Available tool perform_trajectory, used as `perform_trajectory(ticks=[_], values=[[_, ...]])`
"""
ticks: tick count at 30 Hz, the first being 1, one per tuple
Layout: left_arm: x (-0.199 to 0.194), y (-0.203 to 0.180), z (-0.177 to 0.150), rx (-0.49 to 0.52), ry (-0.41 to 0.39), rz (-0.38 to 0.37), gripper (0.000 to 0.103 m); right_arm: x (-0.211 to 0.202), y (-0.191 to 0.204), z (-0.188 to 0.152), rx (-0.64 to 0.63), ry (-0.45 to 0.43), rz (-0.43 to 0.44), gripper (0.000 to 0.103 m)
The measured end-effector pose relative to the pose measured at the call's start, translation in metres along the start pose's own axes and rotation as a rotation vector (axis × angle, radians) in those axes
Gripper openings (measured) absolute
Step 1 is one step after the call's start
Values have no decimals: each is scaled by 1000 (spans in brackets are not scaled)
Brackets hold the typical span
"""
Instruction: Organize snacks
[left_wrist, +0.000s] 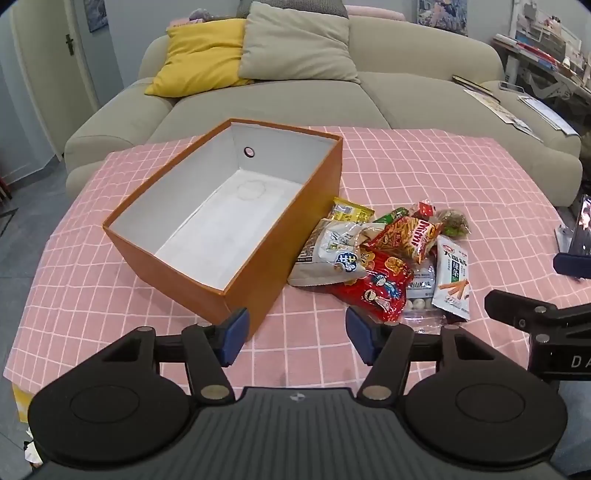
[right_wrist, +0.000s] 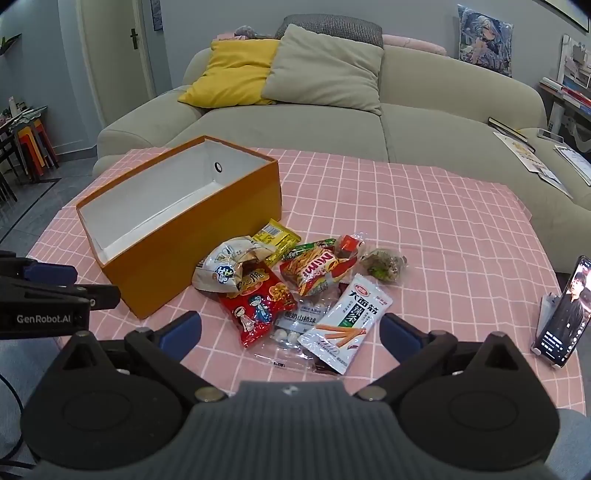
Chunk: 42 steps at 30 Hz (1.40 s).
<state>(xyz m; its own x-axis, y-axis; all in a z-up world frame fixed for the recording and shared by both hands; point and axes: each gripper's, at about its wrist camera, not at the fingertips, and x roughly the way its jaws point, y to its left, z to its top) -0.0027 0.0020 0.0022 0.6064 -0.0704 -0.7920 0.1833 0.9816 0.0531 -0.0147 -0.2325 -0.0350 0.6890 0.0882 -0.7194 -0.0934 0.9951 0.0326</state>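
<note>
A soft pink checked cloth (left_wrist: 406, 177) lies under my grippers. Ahead-left of my left gripper (left_wrist: 295, 332), spread and holding nothing, stands the rectangular orange cardboard box (left_wrist: 295, 229). Before my right gripper (right_wrist: 291, 332), spread wide, lie crinkly glossy snack packets (right_wrist: 295, 288).

Snack pile (right_wrist: 295, 288) right of box (right_wrist: 177, 236)

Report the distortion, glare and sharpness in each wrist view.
Left wrist view: fisheye bends the sofa and tablecloth edges, corners vignette dark; the snack pile is sharp. Right wrist view: same bowing, glare on the red packet, the phone screen glows, no motion blur.
</note>
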Motion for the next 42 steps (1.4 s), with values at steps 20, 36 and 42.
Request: perform_trajectory(ticks=[20, 36, 42], values=[[-2, 4, 1, -18, -1, 15, 71, 0, 1, 0, -10, 5, -2, 99], [-6, 6, 3, -14, -4, 21, 71, -1, 3, 0, -28, -7, 0, 99], [-7, 7, 3, -19, -8, 18, 71, -2, 5, 0, -33, -9, -2, 99]])
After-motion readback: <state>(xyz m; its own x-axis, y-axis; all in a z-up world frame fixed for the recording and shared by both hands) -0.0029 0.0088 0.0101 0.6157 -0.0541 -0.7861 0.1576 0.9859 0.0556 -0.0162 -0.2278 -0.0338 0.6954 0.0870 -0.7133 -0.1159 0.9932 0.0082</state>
